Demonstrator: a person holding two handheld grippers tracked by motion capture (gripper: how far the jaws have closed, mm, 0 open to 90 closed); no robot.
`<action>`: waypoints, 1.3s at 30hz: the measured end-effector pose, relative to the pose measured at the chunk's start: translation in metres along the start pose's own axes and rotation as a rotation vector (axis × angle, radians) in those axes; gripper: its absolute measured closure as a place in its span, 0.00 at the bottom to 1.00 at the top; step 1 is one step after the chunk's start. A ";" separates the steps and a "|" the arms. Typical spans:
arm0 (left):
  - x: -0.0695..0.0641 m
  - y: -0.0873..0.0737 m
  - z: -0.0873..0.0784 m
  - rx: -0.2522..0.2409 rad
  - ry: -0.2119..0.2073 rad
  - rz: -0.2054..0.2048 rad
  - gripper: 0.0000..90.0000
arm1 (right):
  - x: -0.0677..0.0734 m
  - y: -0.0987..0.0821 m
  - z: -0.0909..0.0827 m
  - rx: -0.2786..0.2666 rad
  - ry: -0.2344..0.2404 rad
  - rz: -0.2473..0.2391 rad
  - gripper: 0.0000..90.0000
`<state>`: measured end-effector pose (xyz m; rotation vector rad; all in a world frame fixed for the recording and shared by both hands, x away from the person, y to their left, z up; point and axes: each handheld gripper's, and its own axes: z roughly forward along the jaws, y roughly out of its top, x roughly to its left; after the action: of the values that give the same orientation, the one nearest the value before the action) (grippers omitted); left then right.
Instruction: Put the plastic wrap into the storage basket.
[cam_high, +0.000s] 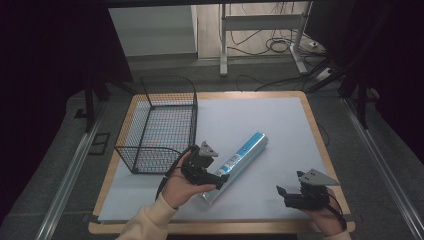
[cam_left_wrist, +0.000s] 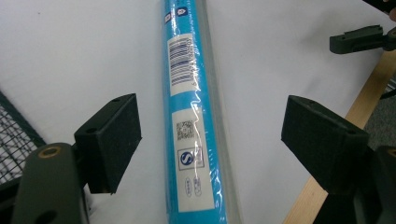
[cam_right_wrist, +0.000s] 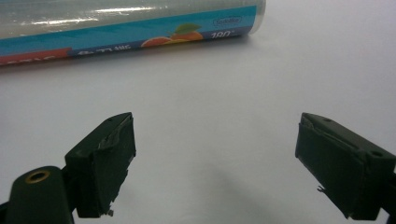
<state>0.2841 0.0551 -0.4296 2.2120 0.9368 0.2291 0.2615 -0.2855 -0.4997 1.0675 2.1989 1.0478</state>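
Observation:
A long blue roll wrapped in clear film (cam_high: 239, 161) lies slantwise on the white sheet, its near end toward the table's front. My left gripper (cam_high: 216, 181) is open over that near end. In the left gripper view the roll (cam_left_wrist: 191, 121) runs up between the two spread black jaws without touching either. My right gripper (cam_high: 283, 192) rests open near the front right corner, well apart from the roll. In the right gripper view the roll (cam_right_wrist: 126, 25) lies across the top, beyond the open jaws, which have only white sheet between them.
A black wire basket (cam_high: 159, 125) stands on the left of the table, close beside my left hand. The wooden table edge (cam_high: 320, 145) frames the white sheet. Desk legs and cables (cam_high: 270, 45) sit on the floor beyond the far edge.

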 end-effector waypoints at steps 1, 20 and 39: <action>0.000 0.002 0.003 0.006 -0.001 0.002 0.22 | 0.000 0.000 0.000 0.002 -0.003 0.000 0.14; -0.005 0.025 0.034 0.070 -0.016 0.019 0.22 | 0.000 0.000 0.000 0.007 -0.009 0.001 0.14; -0.001 0.047 0.082 0.186 -0.021 0.003 0.21 | -0.001 -0.002 0.001 0.020 -0.015 -0.014 0.14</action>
<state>0.3433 -0.0136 -0.4575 2.3804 0.9773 0.1242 0.2615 -0.2867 -0.5015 1.0640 2.2063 1.0111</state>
